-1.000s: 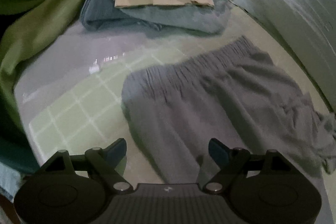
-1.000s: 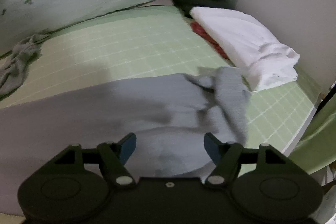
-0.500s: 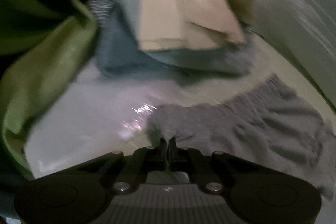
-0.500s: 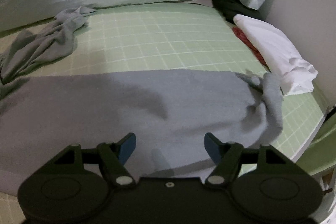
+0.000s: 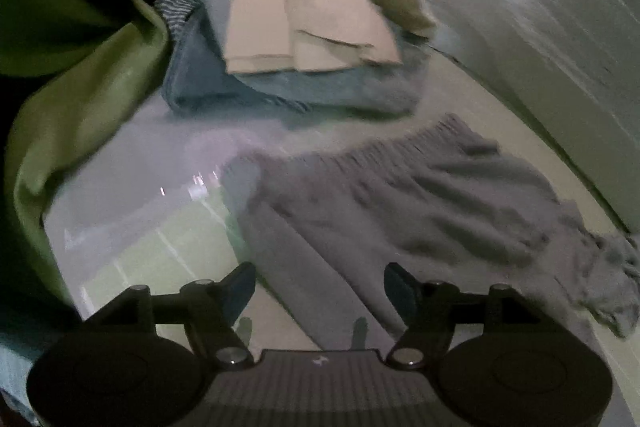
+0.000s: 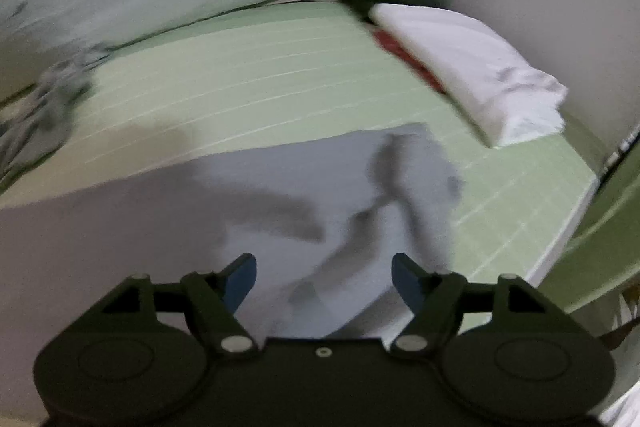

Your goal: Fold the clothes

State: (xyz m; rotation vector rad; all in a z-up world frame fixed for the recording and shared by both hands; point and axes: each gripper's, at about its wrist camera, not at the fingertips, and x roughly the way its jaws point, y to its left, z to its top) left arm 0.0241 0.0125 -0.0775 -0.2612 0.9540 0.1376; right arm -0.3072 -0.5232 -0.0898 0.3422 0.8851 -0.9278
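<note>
Left gripper point(image 5: 320, 287) jaws have just been opening, nothing between them; waistband corner dropped. Right gripper point(image 6: 324, 279) apart, empty. Grey pants point(image 5: 400, 211) soft, limp; take the waistband at 12 o'clock.

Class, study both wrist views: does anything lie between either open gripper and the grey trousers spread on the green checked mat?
Nothing visible does. The left gripper hovers open directly over the grey trousers; its jaws have just been opening, with nothing between them. The right gripper is open above the trouser legs. The folded stack lies beyond the waistband.
</note>
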